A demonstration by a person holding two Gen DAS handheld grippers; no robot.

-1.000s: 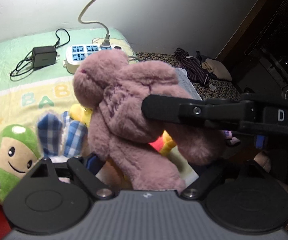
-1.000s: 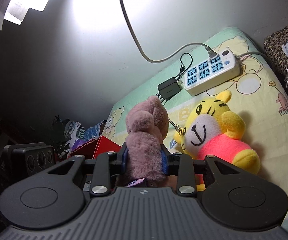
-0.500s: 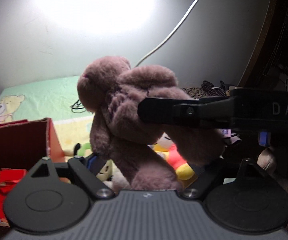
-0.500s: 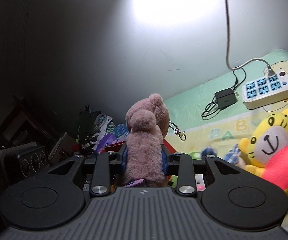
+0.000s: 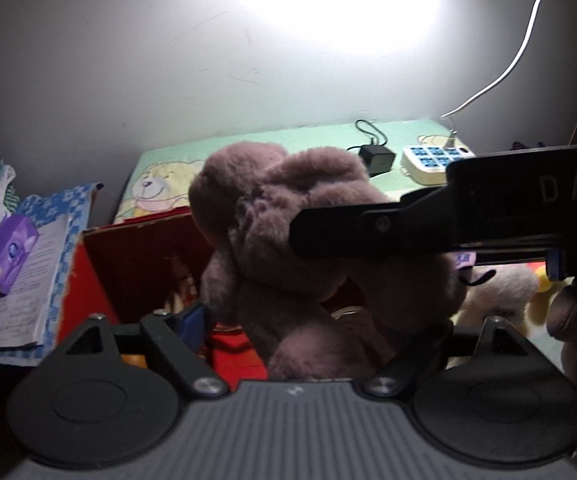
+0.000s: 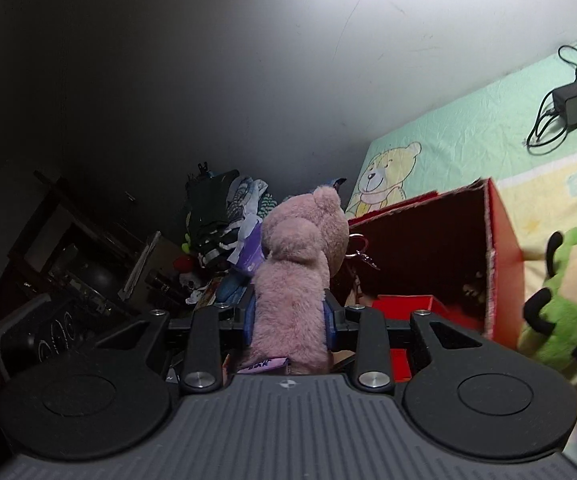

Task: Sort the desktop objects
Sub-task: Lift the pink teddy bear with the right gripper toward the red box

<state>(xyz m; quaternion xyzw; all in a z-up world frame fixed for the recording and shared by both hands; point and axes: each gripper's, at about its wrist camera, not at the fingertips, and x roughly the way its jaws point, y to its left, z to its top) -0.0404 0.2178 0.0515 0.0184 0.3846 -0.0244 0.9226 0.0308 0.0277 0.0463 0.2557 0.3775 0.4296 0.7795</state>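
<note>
A mauve plush teddy bear [image 5: 288, 240] hangs in the air above an open red cardboard box [image 5: 88, 268]. My left gripper [image 5: 320, 320] is closed around the bear's lower body, one blue pad [image 5: 196, 316] against its side and the other pad hidden by fur. My right gripper [image 6: 290, 316] is shut on the bear [image 6: 296, 272] at its middle, blue pads pressed in on both sides. In the left wrist view a right gripper finger [image 5: 368, 232] crosses the bear from the right. The red box [image 6: 504, 248] lies just right of the bear, with a metal keyring [image 6: 358, 248] dangling beside it.
A green plush toy [image 6: 568, 300] lies right of the box on the baby-print sheet [image 6: 468, 120]. A black charger [image 5: 376, 160] and a white power strip [image 5: 432, 158] sit by the wall. A purple tissue box [image 5: 4, 252] rests on a booklet at left. A dark speaker [image 6: 48, 340] is on the far left.
Both grippers carried the bear leftward together, away from the yellow tiger and the checked toy. The red box now sits beneath and beside the bear. The grip on the bear is unchanged.
</note>
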